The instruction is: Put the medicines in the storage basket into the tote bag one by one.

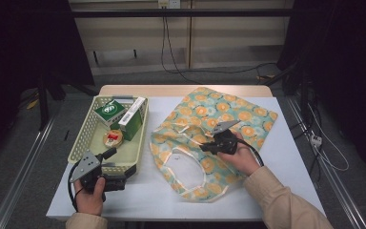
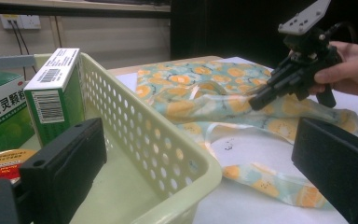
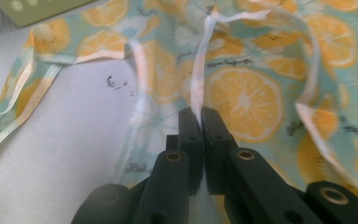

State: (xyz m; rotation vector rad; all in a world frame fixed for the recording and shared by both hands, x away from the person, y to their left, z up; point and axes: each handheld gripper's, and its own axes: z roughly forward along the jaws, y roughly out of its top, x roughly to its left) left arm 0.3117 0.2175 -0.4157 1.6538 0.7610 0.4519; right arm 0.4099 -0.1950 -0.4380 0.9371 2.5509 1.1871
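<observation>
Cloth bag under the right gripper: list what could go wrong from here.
1. The right gripper pinches only a thin edge of the bag; the fabric may slip out when lifted.
2. The handle loop lies loose on the table and could snag.
3. The left gripper sits open at the basket rim; a pull could shift the basket.
</observation>
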